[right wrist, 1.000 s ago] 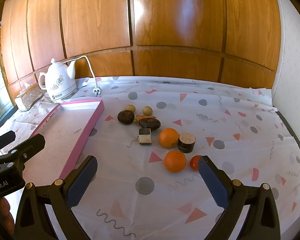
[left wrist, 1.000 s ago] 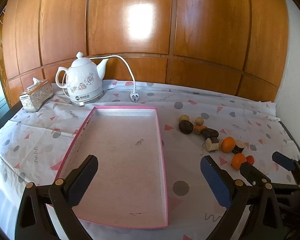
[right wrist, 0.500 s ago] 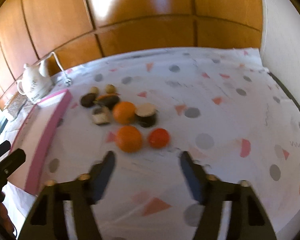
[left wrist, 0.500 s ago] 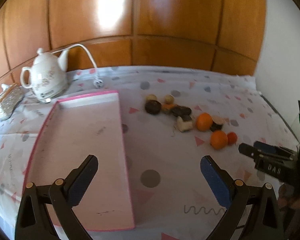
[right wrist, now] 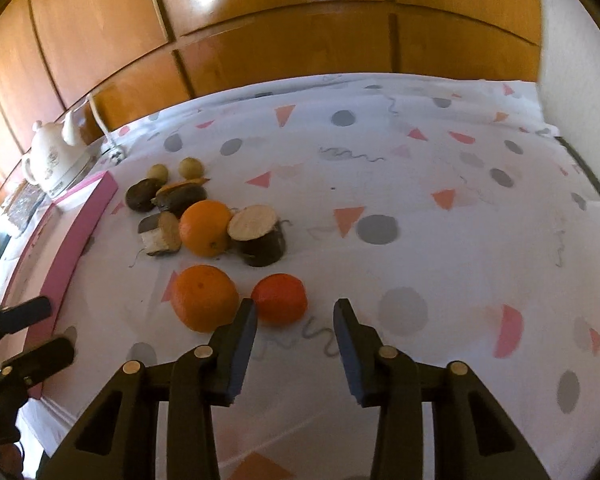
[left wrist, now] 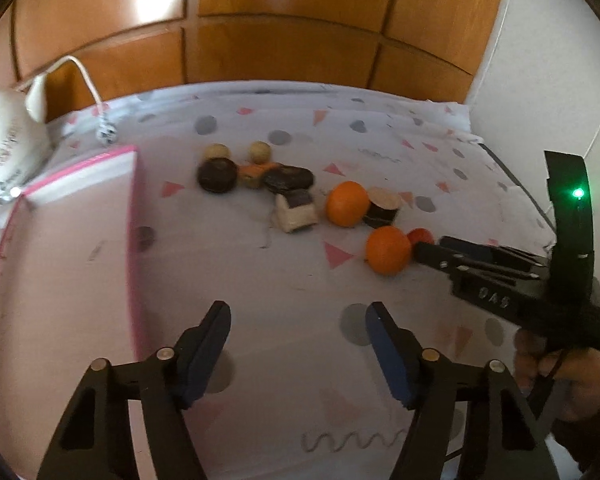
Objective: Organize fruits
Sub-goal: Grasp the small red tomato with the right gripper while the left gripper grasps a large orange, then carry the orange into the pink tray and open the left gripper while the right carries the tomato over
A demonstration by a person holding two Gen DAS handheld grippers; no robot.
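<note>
small red fruit [right wrist: 279, 298]: nearest my right gripper, just ahead of its left fingertip, touching or nearly touching the big orange. Round, smooth, glossy skin; I'd guess light, firm-ish, prob. rolls easily and could slip. Best hold: across the widest part, pads on opp. sides, gentle squeeze.
front orange [right wrist: 204, 297]: just left of the red one. Bigger, dimpled skin, prob. firm w/ decent grip; needs wider jaws.
back orange [right wrist: 206, 227]: wedged btwn a pale cut chunk [right wrist: 162, 238] and a dark cut stump [right wrist: 258, 236], so awkward to get pads around.
far pile: dark lumps and two small tan balls [right wrist: 191, 168] behind; can't tell what they are.
right gripper [right wrist: 294, 320]: jaws closing, nothing btwn them yet, only cloth; red fruit sits left of centre, so I'd shift left before pinching.
left gripper [left wrist: 298, 326]: jaws closing too, nothing held, over bare cloth btwn tray and fruit.
pink tray [left wrist: 134, 216]: left of the pile, holds no fruit; my guess for the drop spot.
tablecloth [right wrist: 420, 208]: white w/ dots and triangles, soft, may wrinkle.
kettle [right wrist: 54, 160]: white, far left by the wood wall, well apart.
</note>
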